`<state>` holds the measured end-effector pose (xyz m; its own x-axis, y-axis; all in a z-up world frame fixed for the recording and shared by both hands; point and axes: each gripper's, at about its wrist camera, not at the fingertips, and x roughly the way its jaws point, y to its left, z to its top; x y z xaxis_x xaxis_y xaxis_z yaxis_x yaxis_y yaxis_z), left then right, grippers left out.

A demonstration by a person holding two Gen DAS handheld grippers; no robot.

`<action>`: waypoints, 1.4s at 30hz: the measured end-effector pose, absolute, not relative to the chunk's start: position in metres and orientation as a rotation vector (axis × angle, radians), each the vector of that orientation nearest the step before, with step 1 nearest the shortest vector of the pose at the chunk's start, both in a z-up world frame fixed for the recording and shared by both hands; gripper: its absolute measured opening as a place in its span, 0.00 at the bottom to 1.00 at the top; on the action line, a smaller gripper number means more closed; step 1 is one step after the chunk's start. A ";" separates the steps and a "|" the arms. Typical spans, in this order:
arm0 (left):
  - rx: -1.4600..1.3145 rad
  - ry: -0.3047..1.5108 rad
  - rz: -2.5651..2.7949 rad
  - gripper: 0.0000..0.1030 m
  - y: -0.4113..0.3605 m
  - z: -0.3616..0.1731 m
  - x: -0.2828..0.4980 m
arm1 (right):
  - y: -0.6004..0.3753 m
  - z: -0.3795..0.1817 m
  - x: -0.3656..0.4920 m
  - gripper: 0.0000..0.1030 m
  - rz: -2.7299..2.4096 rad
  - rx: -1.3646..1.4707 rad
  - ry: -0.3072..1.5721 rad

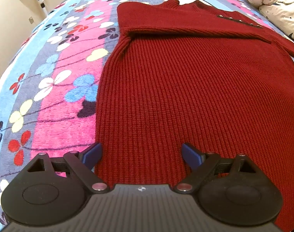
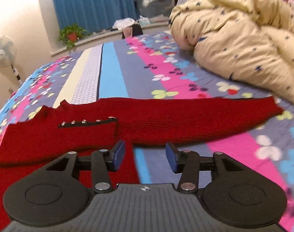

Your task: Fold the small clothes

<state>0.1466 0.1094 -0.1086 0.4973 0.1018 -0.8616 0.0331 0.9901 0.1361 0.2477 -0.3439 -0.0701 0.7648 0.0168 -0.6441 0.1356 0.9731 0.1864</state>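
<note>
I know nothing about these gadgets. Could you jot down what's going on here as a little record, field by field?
Garment: red knit sweater, lying flat
Surface: flowered bedspread
Left sleeve: folded across the chest
Right sleeve: stretched out sideways
Left gripper: open, over the sweater's lower part
Right gripper: open, at the sweater's side edge
Held: nothing
Nearby: cream star-print quilt, standing fan

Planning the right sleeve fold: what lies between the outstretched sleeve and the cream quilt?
Only bare floral bedspread lies between the sleeve and the cream quilt, seen in the right wrist view.
</note>
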 end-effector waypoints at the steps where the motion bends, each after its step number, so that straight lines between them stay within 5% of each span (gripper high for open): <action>1: 0.146 1.048 0.045 0.90 0.108 -0.108 0.144 | -0.349 -0.067 0.236 0.49 -0.070 0.232 0.703; 14: 0.169 0.938 0.016 0.90 0.093 -0.079 0.120 | -0.420 -0.054 0.162 0.49 -0.173 0.258 0.673; 32: 0.116 0.896 -0.008 0.90 0.093 -0.071 0.134 | -0.478 -0.074 0.180 0.45 -0.359 0.520 0.577; 39: 0.112 0.913 -0.016 0.90 0.088 -0.080 0.151 | -0.517 -0.109 0.207 0.20 -0.409 0.742 0.605; 42: 0.124 0.925 -0.023 0.90 0.083 -0.088 0.163 | -0.526 -0.122 0.223 0.20 -0.419 0.735 0.600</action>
